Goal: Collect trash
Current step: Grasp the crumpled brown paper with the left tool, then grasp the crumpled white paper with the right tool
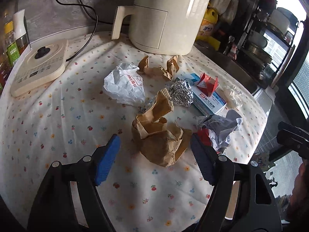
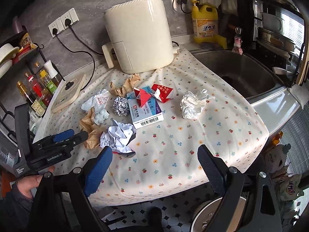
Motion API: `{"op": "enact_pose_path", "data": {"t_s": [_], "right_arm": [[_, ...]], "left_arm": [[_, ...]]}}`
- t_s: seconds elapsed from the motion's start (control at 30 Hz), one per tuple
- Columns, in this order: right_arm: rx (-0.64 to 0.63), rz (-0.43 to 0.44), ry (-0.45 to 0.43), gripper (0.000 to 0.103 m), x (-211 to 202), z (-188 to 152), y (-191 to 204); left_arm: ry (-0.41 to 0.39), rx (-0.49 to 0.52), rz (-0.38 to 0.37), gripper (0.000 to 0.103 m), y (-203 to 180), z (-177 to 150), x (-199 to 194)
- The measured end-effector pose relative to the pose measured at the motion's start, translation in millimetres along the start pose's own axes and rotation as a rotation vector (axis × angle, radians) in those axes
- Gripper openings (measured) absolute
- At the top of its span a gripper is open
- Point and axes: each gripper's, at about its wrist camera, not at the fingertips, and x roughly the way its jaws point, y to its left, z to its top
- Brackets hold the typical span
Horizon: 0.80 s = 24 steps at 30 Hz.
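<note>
The trash is heaped on the flowered cloth over the counter: a crumpled brown paper bag nearest the front edge, a grey and white paper wad just beside it, then a foil ball, a white wrapper, a medicine box with a torn red carton lying on it, and a clear plastic wad set apart toward the sink. The brown bag is framed between the fingers of the left gripper, whose jaws are held wide with nothing pressed between them; the bag is judged to be the first target, being closest and bulkiest. The right gripper is also held wide and empty, above bare cloth near the paper wad. A cream air fryer stands behind the heap, out of the way.
</note>
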Motion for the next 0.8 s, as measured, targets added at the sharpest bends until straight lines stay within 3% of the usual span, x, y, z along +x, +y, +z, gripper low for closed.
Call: {"op": "enact_pose_path", "data": {"t_s": [0.2,0.27,0.33,0.43,0.53,0.8], "right_arm": [[0.033,-0.022,0.015,0.088,20,0,18],[0.029,-0.023,0.02,0.088,24,1,25],[0.022,-0.026,0.024,0.088,29,3,30],[0.012,-0.023,0.035,0.088,41,8,40],[-0.012,-0.012,0.05,0.088,52,10,52],[-0.083,-0.026,0.108,0.088,89,7,78]], "left_arm": [[0.025,0.171,-0.018,0.078,-10,6,24],[0.042,0.194,-0.027,0.067,-11,7,29],[0.067,0.201,-0.047,0.045,-9,6,32],[0.068,0.2,-0.084,0.028,-3,3,28],[0.066,0.185,-0.095,0.019,6,0,19],[-0.023,0.031,-0.053,0.016,57,-4,-19]]}}
